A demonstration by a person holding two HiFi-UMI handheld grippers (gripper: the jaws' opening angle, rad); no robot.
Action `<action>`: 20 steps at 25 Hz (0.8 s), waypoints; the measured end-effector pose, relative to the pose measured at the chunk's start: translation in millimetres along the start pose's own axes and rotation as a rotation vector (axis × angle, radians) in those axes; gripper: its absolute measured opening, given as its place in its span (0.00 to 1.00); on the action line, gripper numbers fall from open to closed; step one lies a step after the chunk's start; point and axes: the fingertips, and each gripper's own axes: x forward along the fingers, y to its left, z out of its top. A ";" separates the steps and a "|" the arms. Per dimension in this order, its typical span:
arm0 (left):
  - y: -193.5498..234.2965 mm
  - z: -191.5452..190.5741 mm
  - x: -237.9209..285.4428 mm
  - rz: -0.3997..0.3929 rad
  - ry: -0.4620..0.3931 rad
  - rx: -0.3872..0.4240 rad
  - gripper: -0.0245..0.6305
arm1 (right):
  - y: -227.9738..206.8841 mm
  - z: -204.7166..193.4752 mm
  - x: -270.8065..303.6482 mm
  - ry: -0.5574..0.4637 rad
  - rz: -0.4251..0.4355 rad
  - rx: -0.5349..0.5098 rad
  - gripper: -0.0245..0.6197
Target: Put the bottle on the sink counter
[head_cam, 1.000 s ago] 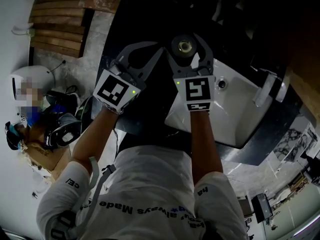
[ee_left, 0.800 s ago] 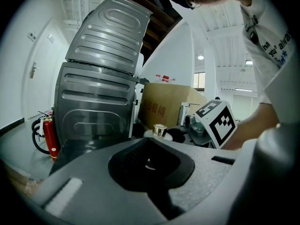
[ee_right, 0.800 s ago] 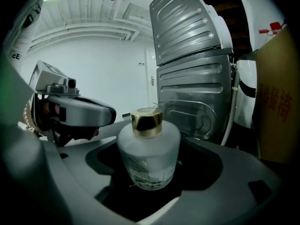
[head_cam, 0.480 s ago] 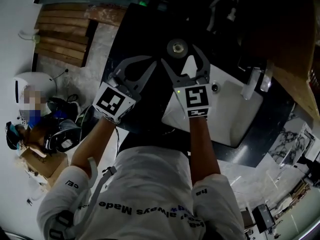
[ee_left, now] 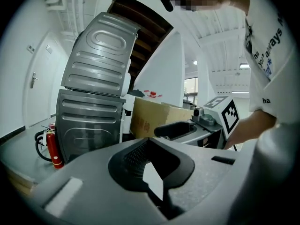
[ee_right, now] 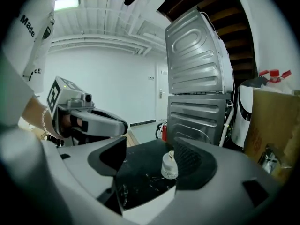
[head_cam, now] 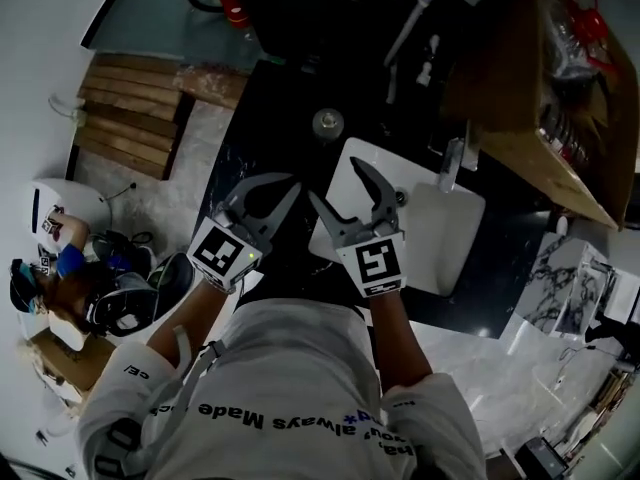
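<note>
White shirt, nearest: print "Made" legible.

Right gripper: grey moulded jaws with ribbed pads, wide apart and closing, nothing between them.

Left gripper, just beside it: jaws apart, empty.

Glossy black counter lies below both. White rectangular sink lies below and right of the right gripper.

Bottle: small, round, clear-bodied, metal-capped. It stands upright on the counter ahead of the right gripper, beyond its tips.

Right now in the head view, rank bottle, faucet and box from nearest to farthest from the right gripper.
From the right gripper, jaws closing on nothing:
1. Bottle, just ahead on the counter.
2. Faucet, right, at the sink edge.
3. Box, far right.
</note>
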 end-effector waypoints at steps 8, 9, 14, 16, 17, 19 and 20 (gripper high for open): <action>-53.1 43.2 -35.3 -0.024 -0.072 0.032 0.04 | 47.0 51.7 -65.3 -0.098 0.044 0.046 0.35; -58.3 46.8 -39.2 -0.026 -0.079 0.031 0.04 | 50.8 57.0 -73.0 -0.110 0.047 0.060 0.33; -78.7 60.7 -58.0 -0.033 -0.106 0.053 0.04 | 66.4 78.1 -106.0 -0.148 0.054 0.084 0.28; -85.7 66.2 -63.0 -0.038 -0.119 0.052 0.04 | 72.5 84.6 -116.9 -0.155 0.059 0.094 0.26; -89.0 66.6 -64.7 -0.042 -0.121 0.051 0.04 | 75.5 87.2 -121.7 -0.158 0.063 0.099 0.26; -96.6 66.9 -66.3 -0.049 -0.123 0.043 0.04 | 80.6 91.6 -130.4 -0.166 0.068 0.105 0.25; -100.4 67.6 -67.1 -0.051 -0.124 0.041 0.04 | 82.7 93.8 -134.4 -0.171 0.068 0.105 0.24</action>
